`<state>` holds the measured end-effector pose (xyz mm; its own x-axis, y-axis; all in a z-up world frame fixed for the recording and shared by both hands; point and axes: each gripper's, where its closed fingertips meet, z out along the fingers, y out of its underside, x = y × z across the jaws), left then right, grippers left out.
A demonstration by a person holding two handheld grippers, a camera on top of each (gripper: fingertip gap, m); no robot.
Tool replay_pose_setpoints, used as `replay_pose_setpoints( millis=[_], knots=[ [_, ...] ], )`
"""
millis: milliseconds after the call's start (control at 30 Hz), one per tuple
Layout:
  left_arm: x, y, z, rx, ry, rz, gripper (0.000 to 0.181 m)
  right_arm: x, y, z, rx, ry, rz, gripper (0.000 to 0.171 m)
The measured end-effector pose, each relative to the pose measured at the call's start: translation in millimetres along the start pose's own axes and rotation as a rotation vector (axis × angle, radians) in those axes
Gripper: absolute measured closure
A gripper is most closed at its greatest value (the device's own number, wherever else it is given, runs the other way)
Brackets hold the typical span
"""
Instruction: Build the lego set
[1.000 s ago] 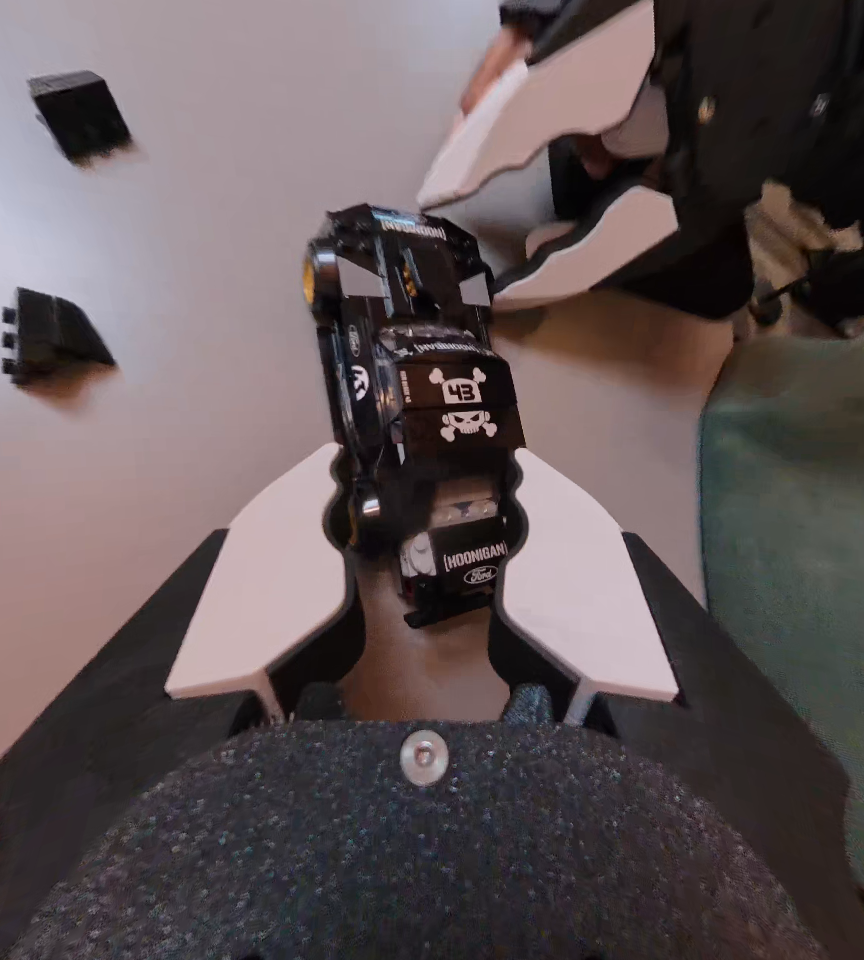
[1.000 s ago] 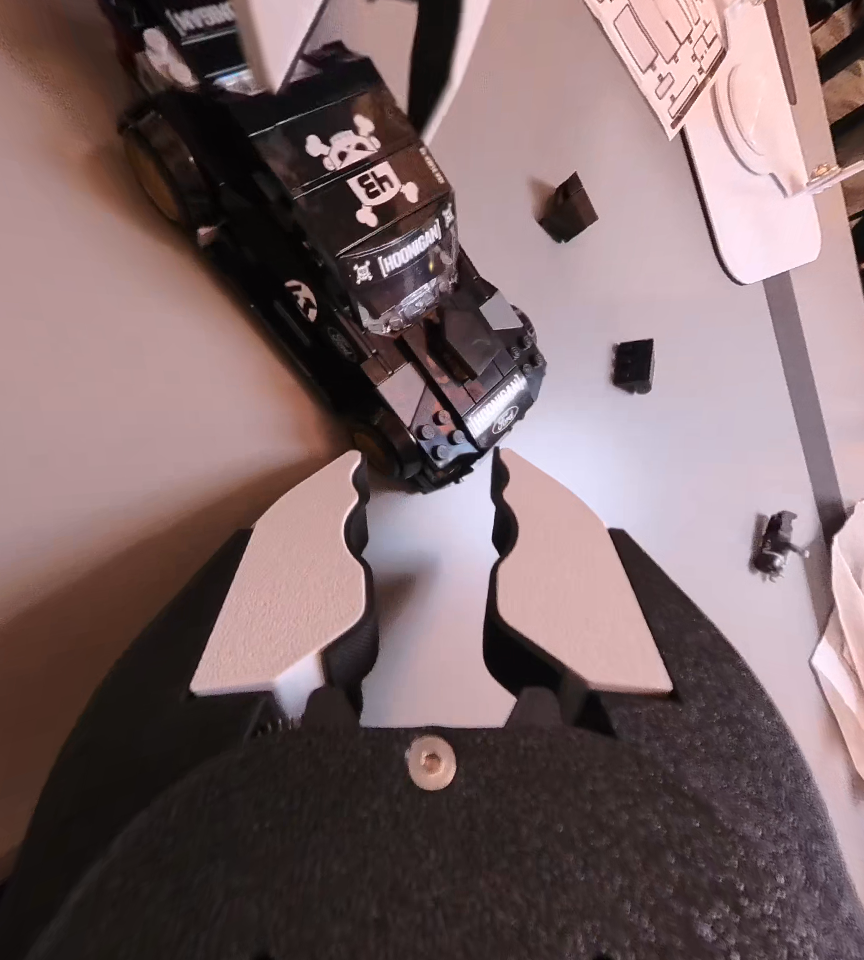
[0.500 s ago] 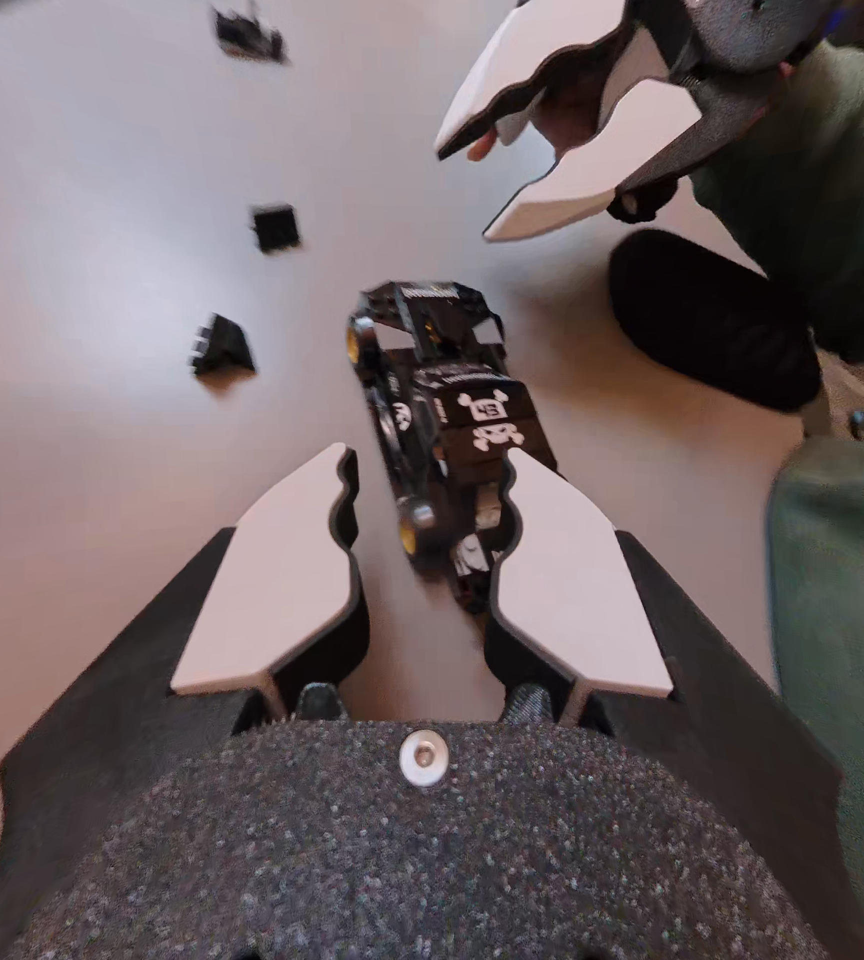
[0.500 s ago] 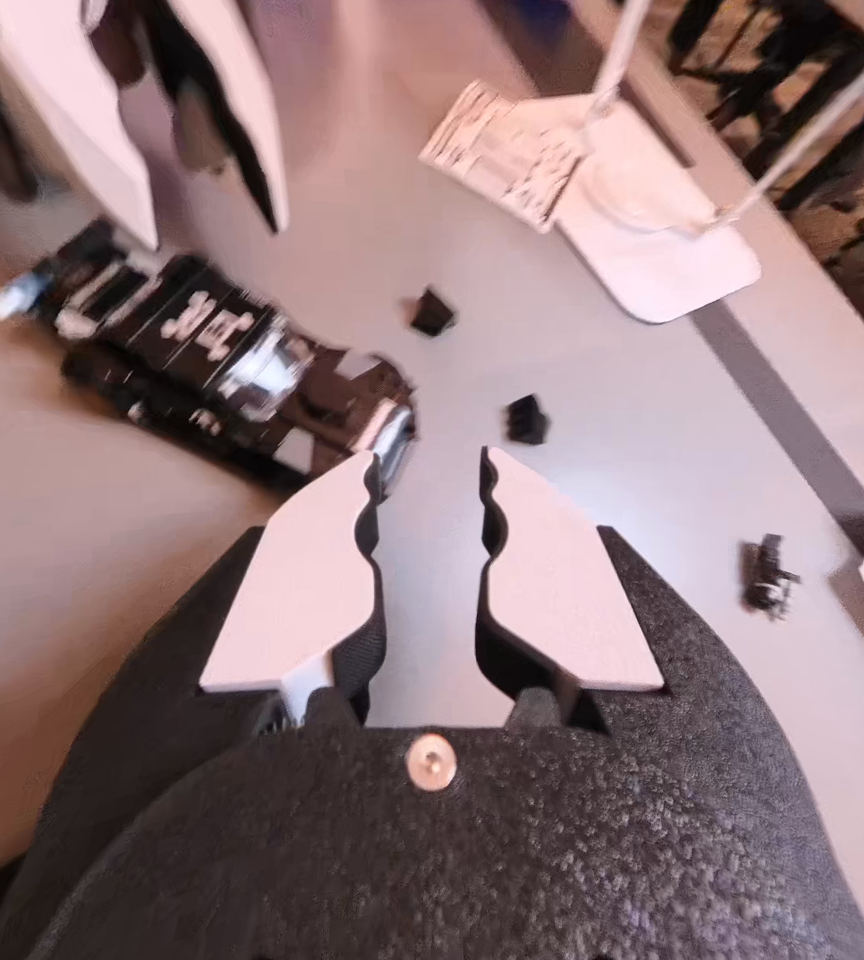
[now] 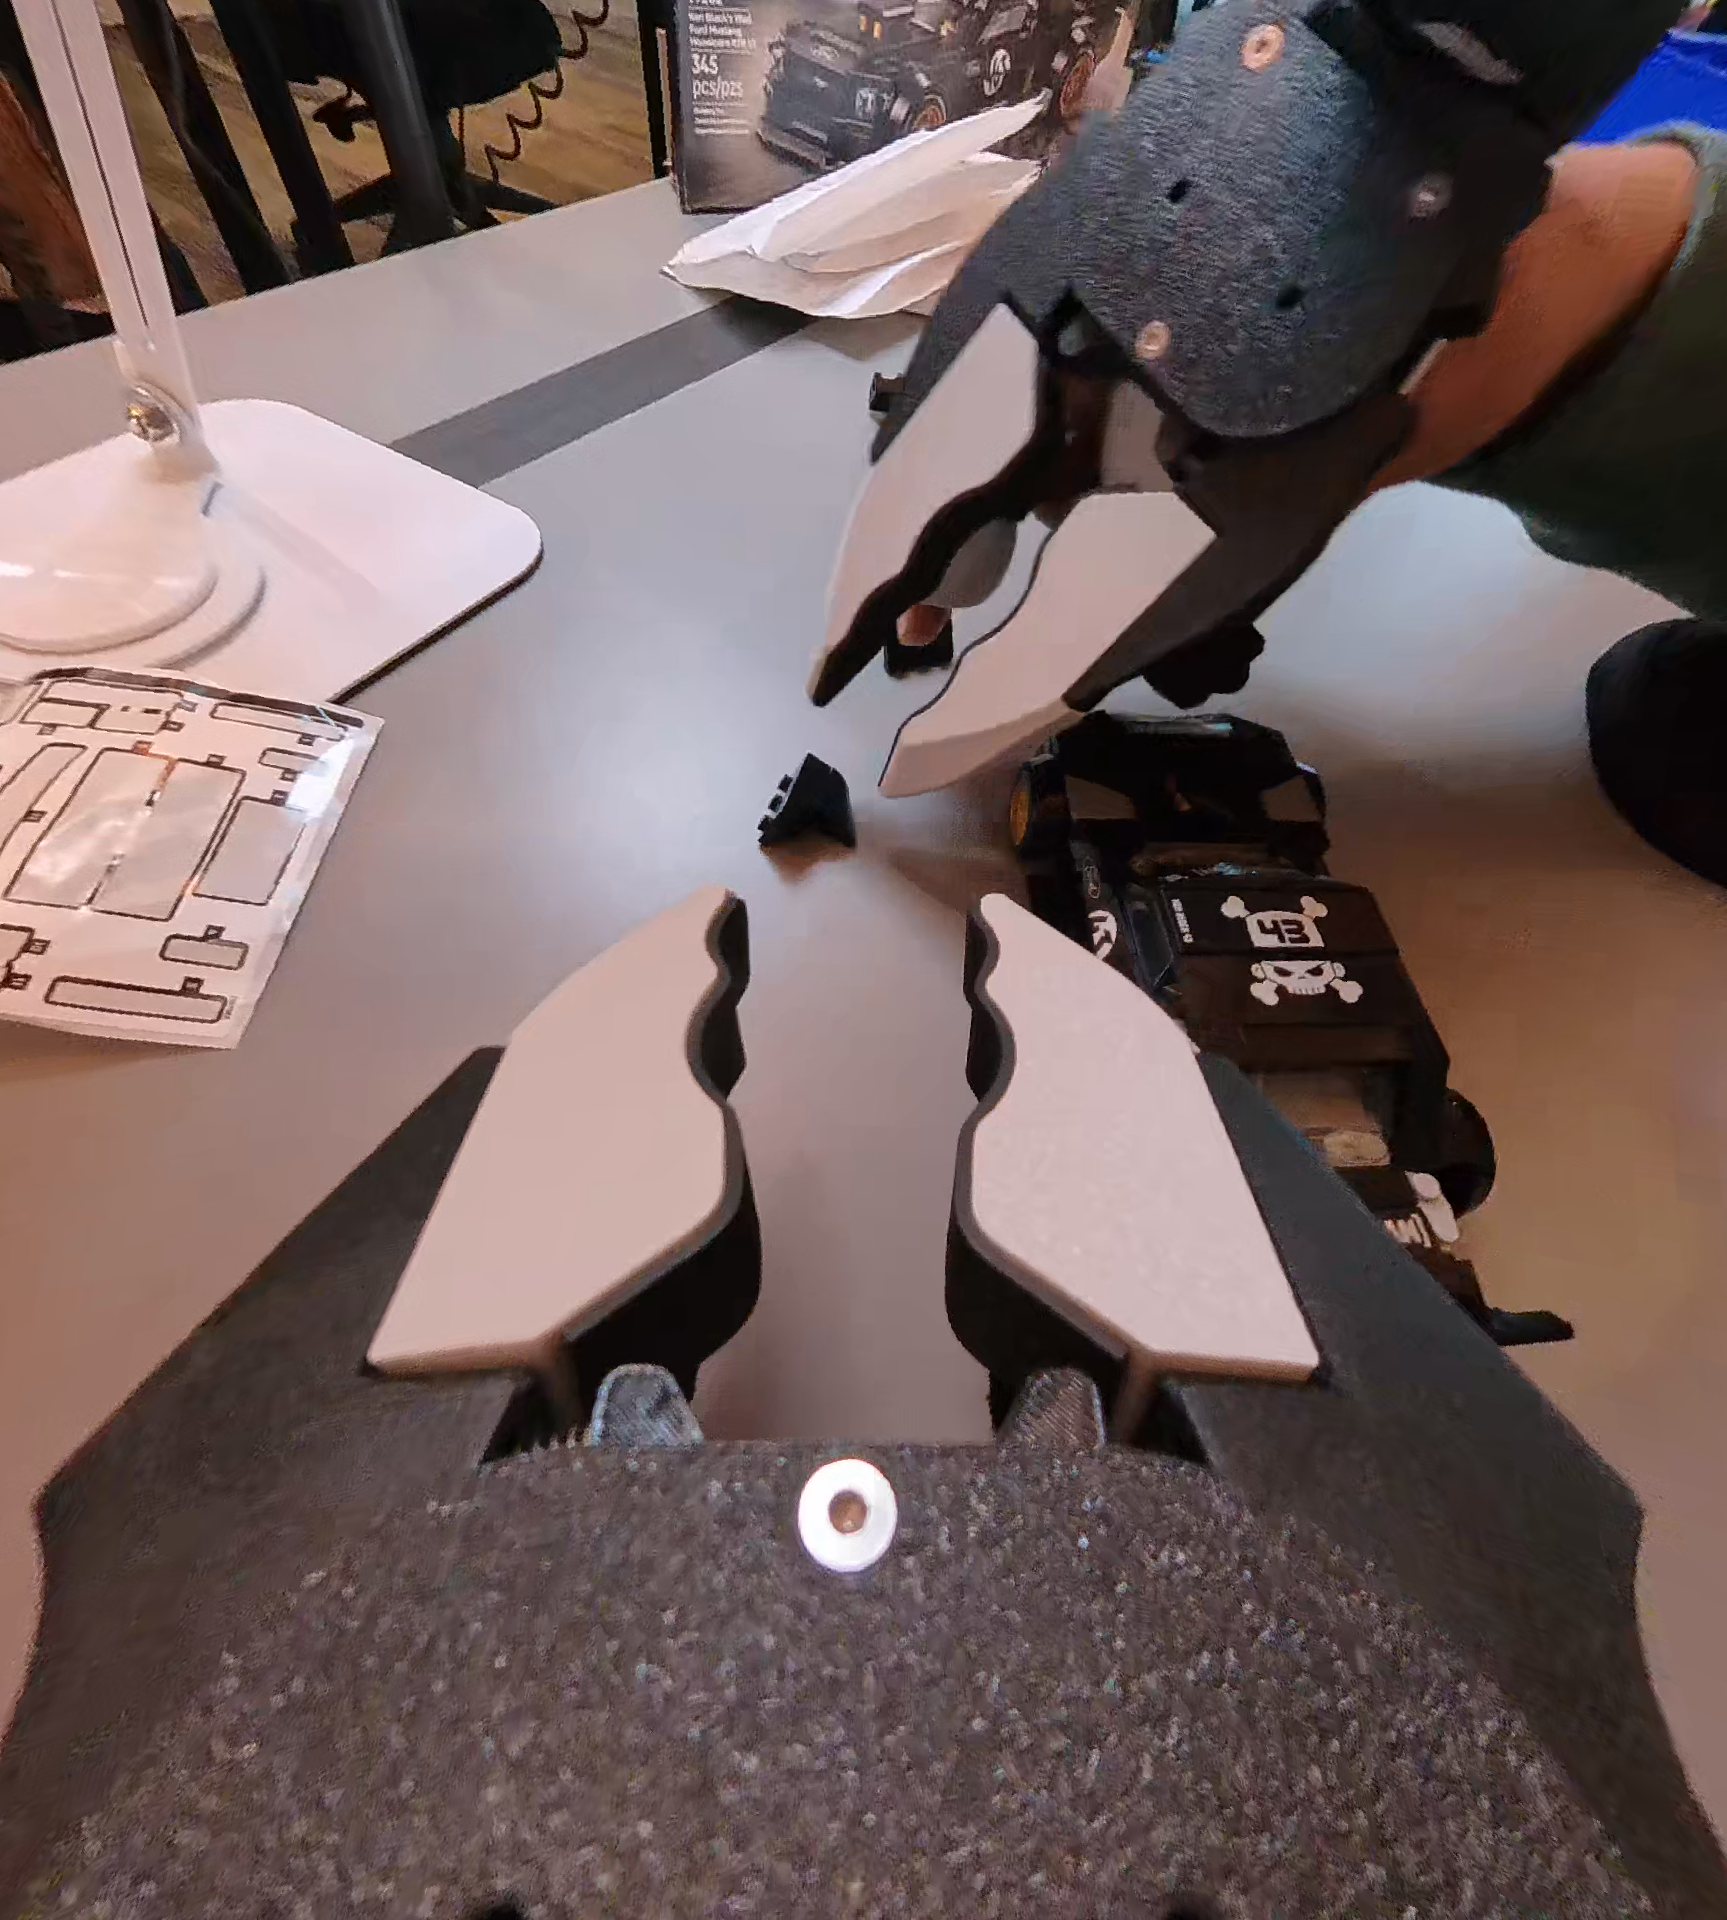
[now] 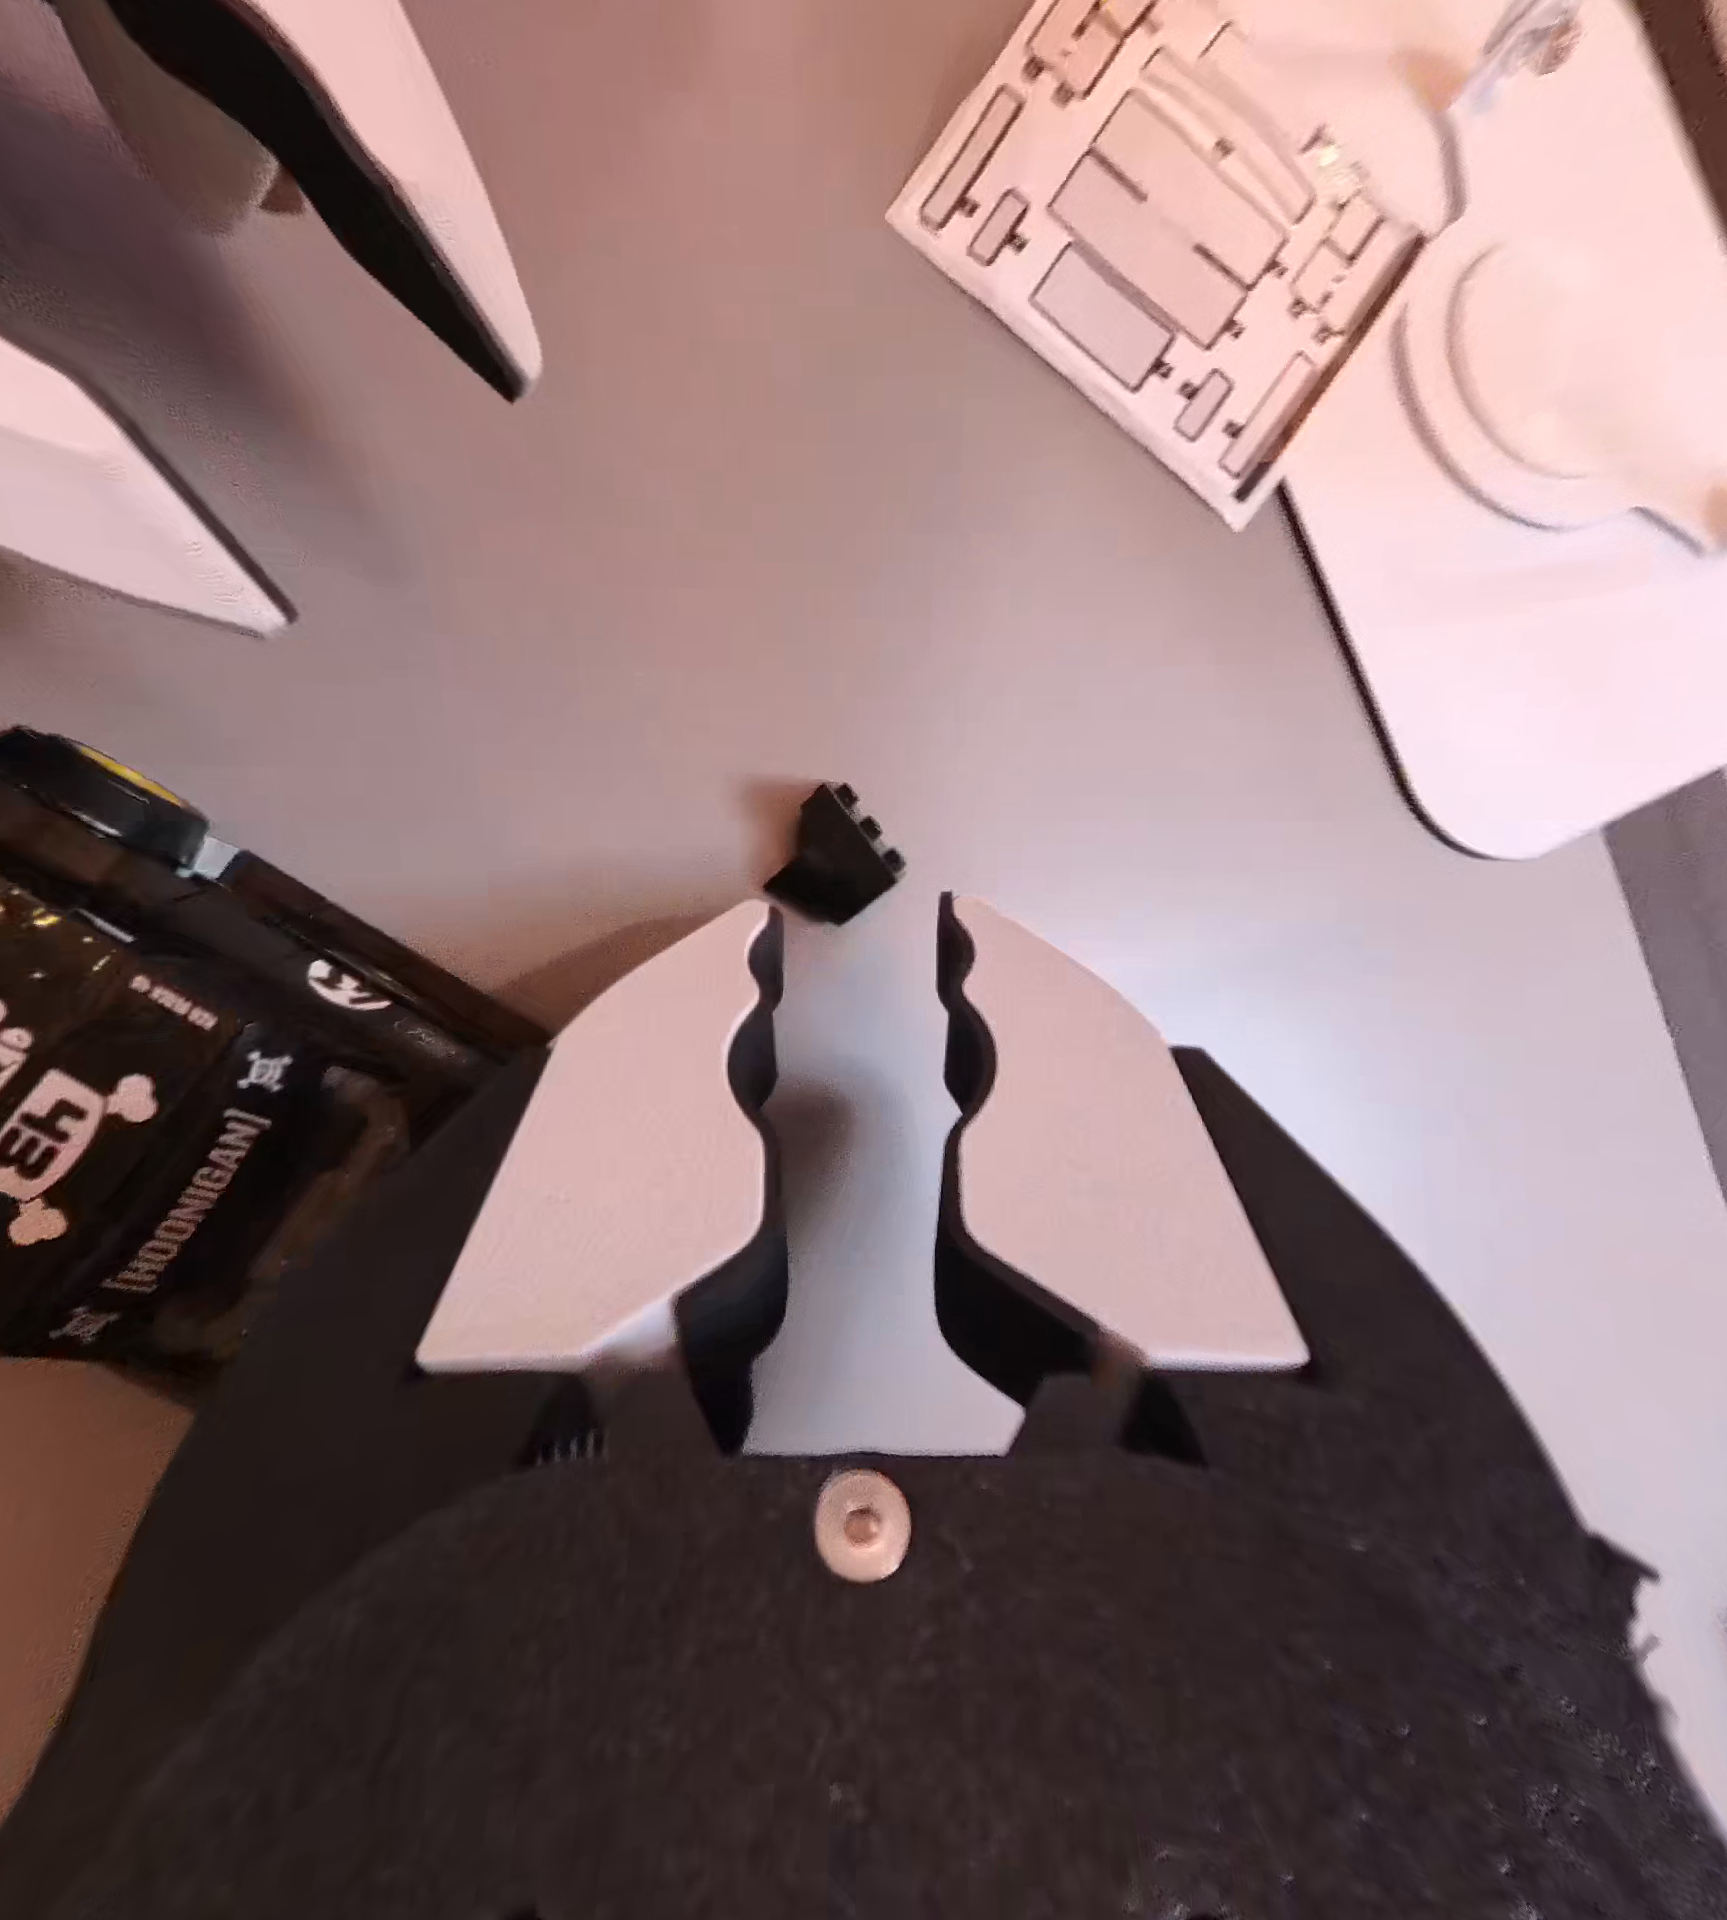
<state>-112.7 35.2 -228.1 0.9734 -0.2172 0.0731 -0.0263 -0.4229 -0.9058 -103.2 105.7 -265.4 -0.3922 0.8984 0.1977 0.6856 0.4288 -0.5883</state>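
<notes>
The black lego car (image 5: pixel 1243 956) with white skull stickers lies on the grey table, to the right of my left gripper (image 5: pixel 854 914), which is open and empty. A small black sloped brick (image 5: pixel 807 805) lies just ahead of the left fingertips. My right gripper (image 5: pixel 859 738) reaches down from the upper right, open, with its tips just beyond that brick. In the right wrist view the right gripper (image 6: pixel 857 914) is open and the brick (image 6: pixel 835 857) sits right at its tips, not gripped. The car (image 6: pixel 90 1091) is at left there, and the left gripper (image 6: pixel 391 504) at top left.
A white lamp base (image 5: pixel 215 540) and a sticker sheet (image 5: pixel 111 842) lie at the left. White paper bags (image 5: pixel 838 239) and the set's box (image 5: pixel 838 83) stand at the back. Another small black piece (image 5: pixel 916 655) lies behind the right fingers. A sleeve rests at the right. The tips of one gripper are about 9 cm away from the tips of the other.
My left gripper has come off the car's rear and swung left, leaving the car on the table. My right gripper has moved from the car's front over to the small black brick.
</notes>
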Motion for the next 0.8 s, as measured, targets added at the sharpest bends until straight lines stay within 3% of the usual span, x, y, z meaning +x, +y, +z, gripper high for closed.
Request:
replay_pose_setpoints(
  millis=[267,333,433,533,800],
  knots=[
    [-1,6,1,-0.006,0.050,-0.001,0.141,-1,-1,18,-0.064,-0.092,-0.009,0.146],
    [0,5,-1,0.001,0.064,-0.006,0.141,4,-10,11,0.003,-0.057,0.006,0.168],
    [1,2,-5,0.015,0.074,-0.012,0.141,-1,-29,-16,0.134,-0.024,-0.009,0.171],
    [-3,5,-5,-0.001,0.052,-0.006,0.141,4,-23,-30,0.101,0.098,-0.072,0.171],
    [-10,15,1,-0.038,0.008,0.012,0.143,7,-26,13,0.085,0.016,-0.121,0.141]
  ],
)
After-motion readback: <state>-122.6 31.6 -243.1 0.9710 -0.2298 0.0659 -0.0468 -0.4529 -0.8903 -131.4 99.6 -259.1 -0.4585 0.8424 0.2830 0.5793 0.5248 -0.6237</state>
